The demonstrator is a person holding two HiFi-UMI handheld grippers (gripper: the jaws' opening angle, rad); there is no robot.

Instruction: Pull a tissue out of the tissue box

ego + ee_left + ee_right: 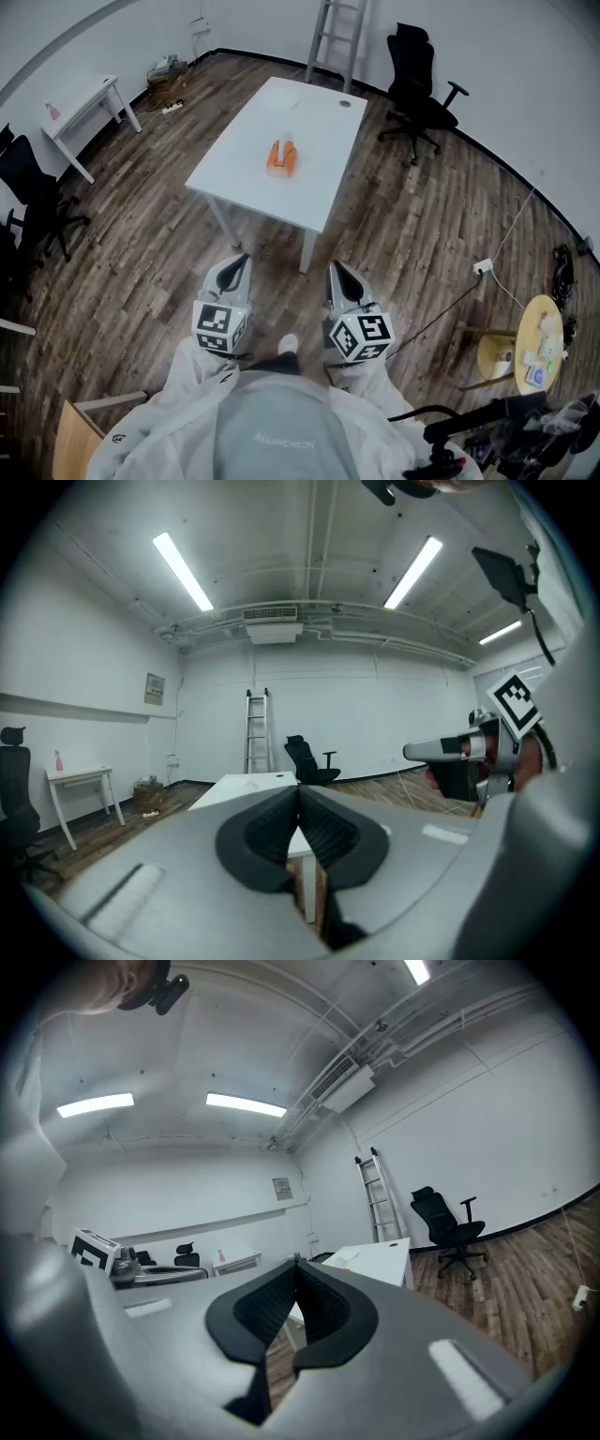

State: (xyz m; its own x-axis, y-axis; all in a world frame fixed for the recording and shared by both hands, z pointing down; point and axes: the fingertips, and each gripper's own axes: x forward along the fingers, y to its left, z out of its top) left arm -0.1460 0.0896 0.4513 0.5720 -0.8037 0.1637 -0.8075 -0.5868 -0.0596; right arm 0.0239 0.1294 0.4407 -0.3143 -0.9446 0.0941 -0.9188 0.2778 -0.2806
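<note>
Head view: the orange tissue box (282, 157) is seen near the middle of the white table (323, 183), well apart from the left gripper (241, 260) and right gripper (335, 268). Both are held side by side short of the table, jaws pressed together, nothing pinched.

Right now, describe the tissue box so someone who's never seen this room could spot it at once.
Find the long white table in the middle of the wood floor, ahead of the person. The tissue box stands alone near the middle of its top. It is the only orange thing on that white surface.
</note>
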